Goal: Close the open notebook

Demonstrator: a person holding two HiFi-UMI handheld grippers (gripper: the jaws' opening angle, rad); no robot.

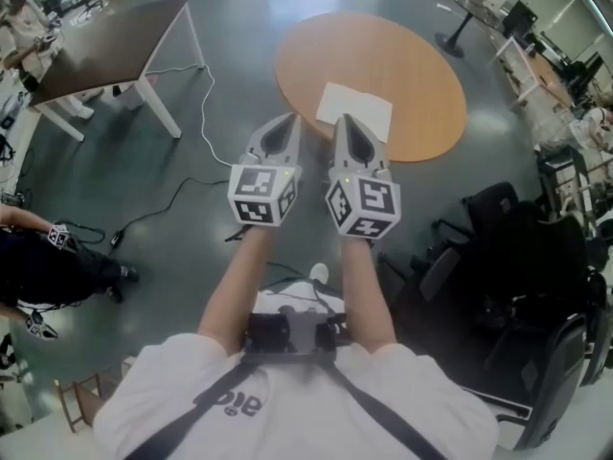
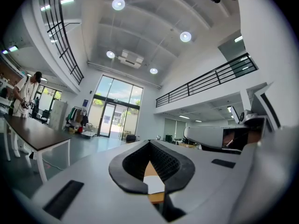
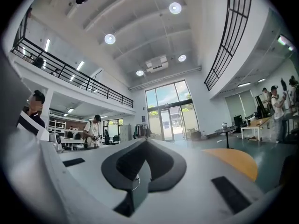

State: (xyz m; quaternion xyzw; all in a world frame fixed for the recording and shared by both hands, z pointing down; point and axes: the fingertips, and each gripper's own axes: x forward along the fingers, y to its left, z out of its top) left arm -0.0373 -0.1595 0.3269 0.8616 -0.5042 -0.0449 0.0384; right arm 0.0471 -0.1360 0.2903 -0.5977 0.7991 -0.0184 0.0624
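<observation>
We hold both tools level and side by side, pointing ahead at the work. The left gripper (image 1: 289,121) has its jaws closed tip to tip with nothing between them. Through the gap behind its tips, in the left gripper view, we see a strip of wood and a patch of white page, so the target lies almost dead ahead of it. The right gripper (image 1: 344,121) is closed and empty too, its tips meeting with only floor showing behind them.

The notebook (image 1: 364,105) lies open and flat at the near edge of the round table (image 1: 421,75), its pages facing up. Its long axis runs roughly along that near edge, across our line of approach rather than along it. From the head view the right tips sit at the notebook's near left corner, while the left tips are just beside it, at the table's near edge further left. We cannot tell how far above the pages the tips are.

We judge the right hand the nearer one. Closing calls for catching one outer page edge and folding it across the spine, which we cannot make out.
</observation>
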